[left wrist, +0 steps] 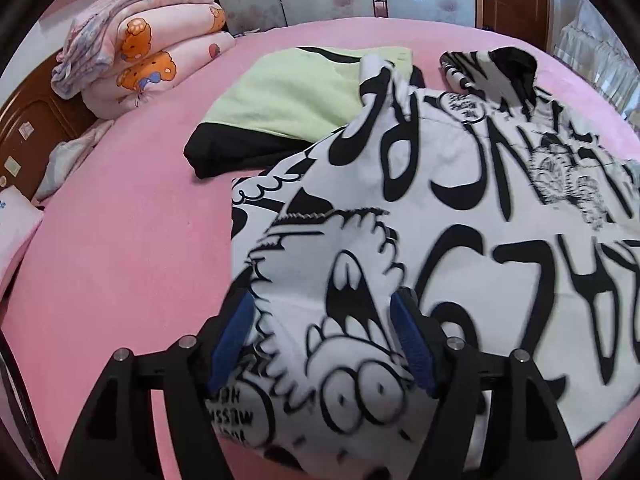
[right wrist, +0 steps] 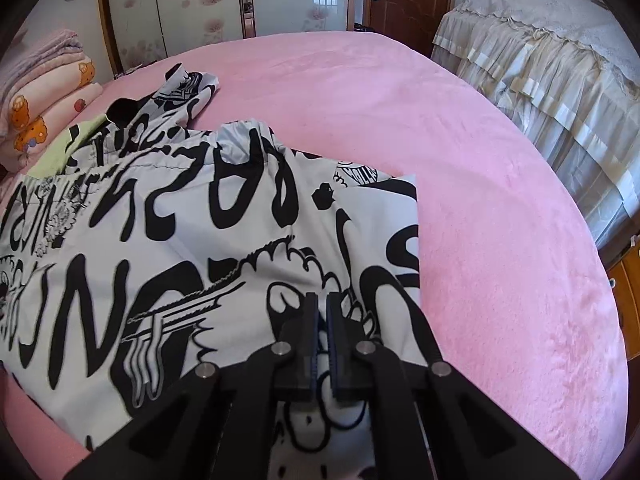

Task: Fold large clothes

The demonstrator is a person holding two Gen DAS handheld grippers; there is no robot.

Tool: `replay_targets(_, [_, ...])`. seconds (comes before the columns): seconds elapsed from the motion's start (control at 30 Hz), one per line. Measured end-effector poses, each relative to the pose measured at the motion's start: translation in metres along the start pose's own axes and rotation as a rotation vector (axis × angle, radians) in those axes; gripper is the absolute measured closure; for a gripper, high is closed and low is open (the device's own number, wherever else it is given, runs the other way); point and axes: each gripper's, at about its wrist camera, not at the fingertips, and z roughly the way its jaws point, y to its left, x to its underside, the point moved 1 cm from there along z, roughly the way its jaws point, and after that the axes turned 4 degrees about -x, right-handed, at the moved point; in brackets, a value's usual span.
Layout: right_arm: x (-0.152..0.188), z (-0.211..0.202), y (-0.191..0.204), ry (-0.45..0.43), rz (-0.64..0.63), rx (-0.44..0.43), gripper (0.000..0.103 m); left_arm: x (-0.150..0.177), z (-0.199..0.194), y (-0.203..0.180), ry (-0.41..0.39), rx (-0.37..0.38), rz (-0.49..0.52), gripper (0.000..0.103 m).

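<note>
My left tongs stand spread wide, blue pads either side of a rumpled patch of the black-and-white printed garment; the pads do not press on the cloth. My right tongs are clenched, jaws nearly together low over the same garment near its right edge; whether any cloth is pinched between them I cannot tell. The garment lies spread and creased on the pink bed. Only the left view shows the folded yellow-green and black garment beyond it in full, its near end tucked under the printed cloth, and the stacked pink quilts by the wooden headboard at far left. Only the right view shows the wide bare stretch of bed to the garment's right, and past the bed's edge a piece of furniture under a cream ruffled cover. Bare bed also lies left of the garment in the left view.
</note>
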Motion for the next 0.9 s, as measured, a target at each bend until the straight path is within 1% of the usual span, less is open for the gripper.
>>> replay_targets(0.1, [0.006, -0.016, 0.011, -0.006, 0.025, -0.046, 0.095, 0.004, -0.015, -0.006, 0.021, 0.024, -0.011, 0.033])
replay_targets(0.17, [0.012, -0.027, 0.026, -0.010, 0.031, -0.090, 0.085, 0.009, -0.028, -0.014, 0.030, 0.055, -0.014, 0.033])
replay_targets(0.2, [0.016, -0.032, 0.035, -0.013, 0.032, -0.118, 0.082, 0.012, -0.034, -0.017, 0.031, 0.073, -0.019, 0.033])
replay_targets(0.23, [0.019, -0.037, 0.046, -0.016, 0.029, -0.145, 0.078, 0.015, -0.043, -0.024, 0.029, 0.109, -0.022, 0.033])
replay_targets(0.27, [0.024, -0.044, 0.062, -0.024, 0.019, -0.181, 0.075, 0.018, -0.050, -0.031, 0.026, 0.132, -0.025, 0.033])
replay_targets(0.37, [0.037, -0.056, 0.106, -0.033, -0.022, -0.283, 0.074, 0.028, -0.070, -0.052, 0.010, 0.203, -0.043, 0.033])
replay_targets(0.43, [0.046, -0.058, 0.136, -0.022, -0.048, -0.360, 0.074, 0.035, -0.078, -0.073, 0.007, 0.254, -0.047, 0.032])
replay_targets(0.47, [0.052, -0.057, 0.153, -0.011, -0.066, -0.401, 0.074, 0.038, -0.080, -0.082, 0.008, 0.269, -0.042, 0.032])
replay_targets(0.53, [0.062, -0.052, 0.176, 0.003, -0.097, -0.431, 0.074, 0.045, -0.077, -0.101, 0.025, 0.282, -0.027, 0.032])
replay_targets(0.6, [0.072, -0.044, 0.196, 0.015, -0.143, -0.412, 0.074, 0.053, -0.071, -0.113, 0.039, 0.279, -0.008, 0.032])
replay_targets(0.67, [0.078, -0.038, 0.199, 0.010, -0.179, -0.378, 0.074, 0.056, -0.065, -0.114, 0.034, 0.263, 0.006, 0.028])
replay_targets(0.73, [0.079, -0.031, 0.187, 0.014, -0.182, -0.351, 0.077, 0.057, -0.061, -0.106, 0.033, 0.252, 0.003, 0.026])
replay_targets(0.8, [0.077, -0.026, 0.162, 0.022, -0.157, -0.317, 0.080, 0.059, -0.057, -0.091, 0.033, 0.243, -0.005, 0.026])
replay_targets(0.83, [0.076, -0.026, 0.150, 0.024, -0.139, -0.310, 0.086, 0.059, -0.055, -0.082, 0.030, 0.210, -0.010, 0.026])
replay_targets(0.9, [0.074, -0.024, 0.122, 0.024, -0.103, -0.245, 0.087, 0.061, -0.047, -0.065, 0.032, 0.166, -0.021, 0.025])
